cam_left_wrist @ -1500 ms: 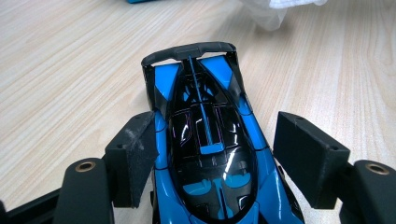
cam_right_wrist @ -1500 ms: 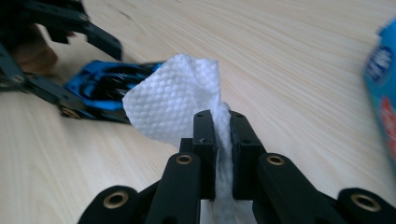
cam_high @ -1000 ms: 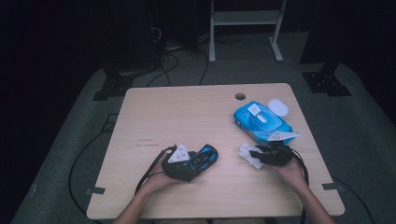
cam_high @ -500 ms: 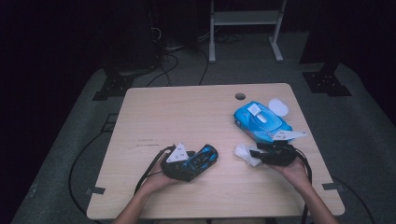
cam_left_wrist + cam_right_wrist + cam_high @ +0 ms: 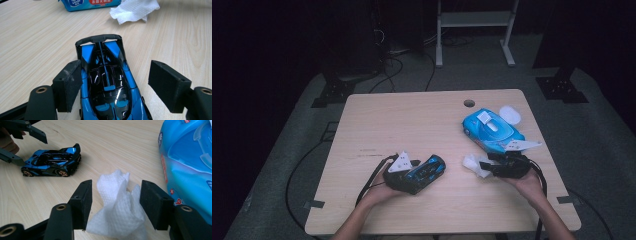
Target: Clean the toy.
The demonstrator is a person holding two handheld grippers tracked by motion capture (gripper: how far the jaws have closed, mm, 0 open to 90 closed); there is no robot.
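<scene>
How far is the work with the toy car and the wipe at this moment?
Done: one wipe is out of the pack. In hand: it lies between the right tongs, whose jaws have just been opening; the left tongs stand open around the toy car. Left: apparently the wiping itself.

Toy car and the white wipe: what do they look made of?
Toy car: glossy blue and black hard shell, plastic or painted metal, judging by sharp reflections. Wipe: soft nonwoven sheet, embossed dimple texture, crumpled folds. Pack: shiny blue plastic film.

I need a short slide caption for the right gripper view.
Right tool open around a crumpled white wipe; blue toy car beyond.
</scene>
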